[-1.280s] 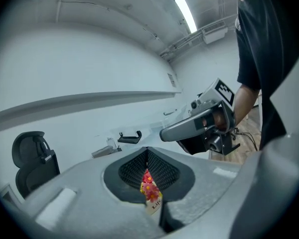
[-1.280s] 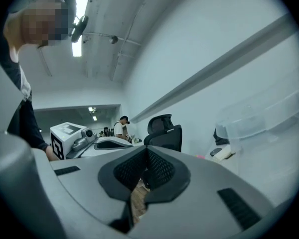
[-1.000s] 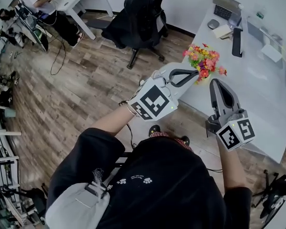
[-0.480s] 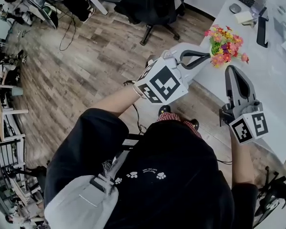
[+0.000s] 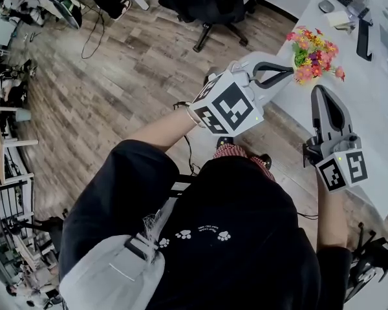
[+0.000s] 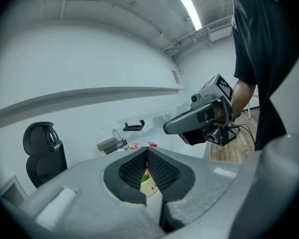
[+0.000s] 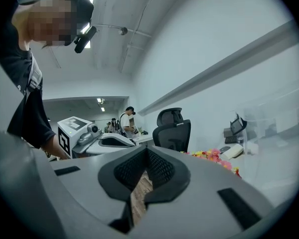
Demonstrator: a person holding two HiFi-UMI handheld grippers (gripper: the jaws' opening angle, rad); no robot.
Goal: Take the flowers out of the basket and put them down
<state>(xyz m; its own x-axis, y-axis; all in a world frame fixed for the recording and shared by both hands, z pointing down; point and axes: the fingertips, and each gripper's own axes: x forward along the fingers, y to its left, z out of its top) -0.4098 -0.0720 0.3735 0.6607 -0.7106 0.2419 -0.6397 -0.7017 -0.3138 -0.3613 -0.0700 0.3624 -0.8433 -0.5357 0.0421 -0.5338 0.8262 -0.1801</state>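
Table (image 5: 368, 121) takes up the right side of the head view. Its near edge runs diagonally from beside the left claw down to the right border. I'm standing off that edge on the wood floor (image 5: 129, 76), with plenty of bare floor to my left. The tabletop around the flowers is open and white, so there's room to put things down toward the lower right.

Left claw (image 5: 286, 73) is pressed together with nothing in it. Its own view shows the pads (image 6: 159, 171) meeting at the tip (image 6: 147, 152). It reaches over the table edge, tip just beside the flowers (image 5: 313, 47) but not touching them. Right claw (image 5: 320, 90) is closed and empty too, pads together in its view (image 7: 147, 151). It sits over the table below the blooms, near them but apart.

The flowers are a mixed pink, red, orange and yellow bunch standing on the table near its edge. From the head view the blooms cover whatever holds them, so I can't see a basket there. Through the slit under the left claw's tip I get a sliver of a pale container (image 6: 147, 183) with green above it. I can't tell more than that.

A black office chair (image 5: 213, 2) is on the floor beyond the left claw, clear of both claws. Further back on the table are a dark long item (image 5: 364, 34) and a mouse (image 5: 325, 5), well apart from the flowers. Nothing stands between the claws and the bunch.
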